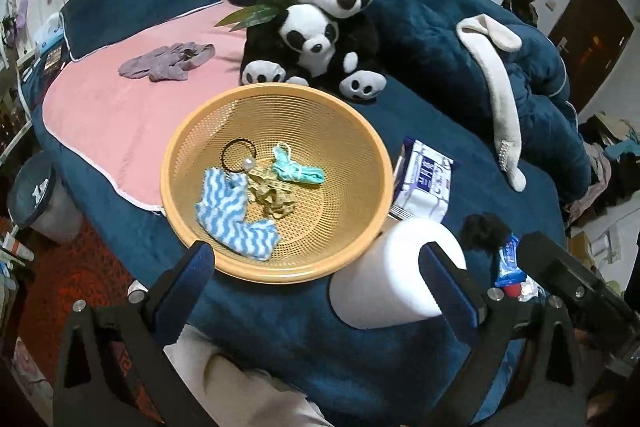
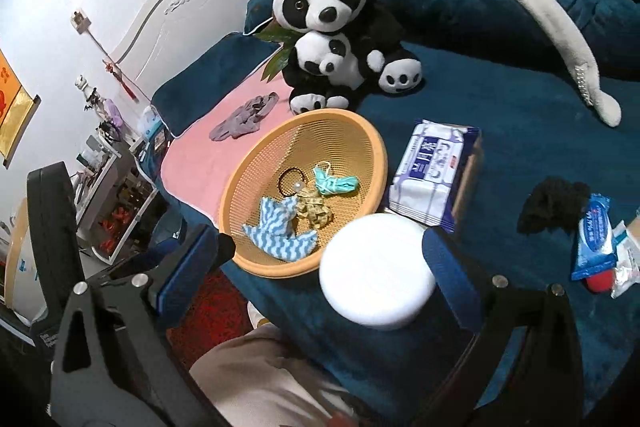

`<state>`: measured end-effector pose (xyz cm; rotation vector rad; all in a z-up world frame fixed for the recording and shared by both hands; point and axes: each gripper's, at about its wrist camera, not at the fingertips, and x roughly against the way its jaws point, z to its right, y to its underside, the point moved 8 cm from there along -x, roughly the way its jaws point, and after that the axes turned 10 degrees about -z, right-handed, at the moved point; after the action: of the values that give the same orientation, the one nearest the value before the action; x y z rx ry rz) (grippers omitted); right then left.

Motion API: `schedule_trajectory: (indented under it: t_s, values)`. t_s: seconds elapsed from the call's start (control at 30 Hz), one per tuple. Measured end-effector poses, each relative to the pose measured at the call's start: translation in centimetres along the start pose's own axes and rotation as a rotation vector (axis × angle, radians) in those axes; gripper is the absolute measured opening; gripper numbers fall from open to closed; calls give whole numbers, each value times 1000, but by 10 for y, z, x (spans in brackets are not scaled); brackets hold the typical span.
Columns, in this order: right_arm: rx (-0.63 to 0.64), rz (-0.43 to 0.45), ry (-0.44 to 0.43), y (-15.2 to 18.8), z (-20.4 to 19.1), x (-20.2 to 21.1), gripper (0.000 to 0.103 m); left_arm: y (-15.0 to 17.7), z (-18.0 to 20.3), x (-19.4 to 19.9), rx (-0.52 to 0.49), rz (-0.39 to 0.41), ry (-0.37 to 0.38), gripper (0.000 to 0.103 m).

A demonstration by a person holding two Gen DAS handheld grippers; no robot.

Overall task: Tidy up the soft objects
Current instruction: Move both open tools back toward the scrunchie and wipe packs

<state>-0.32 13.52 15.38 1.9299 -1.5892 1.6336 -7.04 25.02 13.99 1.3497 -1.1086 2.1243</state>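
1. Bedroom scene: a bed (image 1: 320,327) under a dark blue plush cover, with a pink blanket (image 1: 120,107) at ten o'clock and a big panda plush (image 1: 320,23) hugging a small one at twelve.

2. Dead centre sits the orange mesh basket (image 1: 360,155), and it already holds small soft bits: a blue-and-white wavy cloth (image 1: 228,211), a teal knotted piece (image 1: 296,169), a yellow tape measure (image 1: 272,197) and a black hair tie (image 1: 238,155) with a pearl.

3. So my read is mid-sorting: some items are in, plenty wait outside.

4. Left tongs (image 1: 316,295) hang spread wide at six o'clock, empty, one finger just over the basket's near rim.

5. Right tongs (image 2: 324,275) are gaping too, holding nothing, low over the near edge of the bed.

6. Between the fingers in both views lies a white roll (image 2: 376,271), touching the basket's rim at its five o'clock; it looks the likeliest next pick.

7. That calls for straddling the roll, squeezing gently since it would probably dent, then lifting over the rim.

8. Other candidates:
   - a black fuzzy scrunchie (image 2: 556,203) at three o'clock
   - a wipes pack (image 2: 432,171) just right of the basket
   - a lilac garment (image 1: 168,61) on the pink blanket
   - a long cream sock (image 1: 500,91) draped at two o'clock
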Motion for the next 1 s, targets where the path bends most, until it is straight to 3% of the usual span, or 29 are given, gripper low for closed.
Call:
schedule_trajectory:
  t_s: [1.0]
  values:
    - [-119, 32, 74, 37, 79, 42, 103, 27, 79, -5, -152, -25, 13, 102]
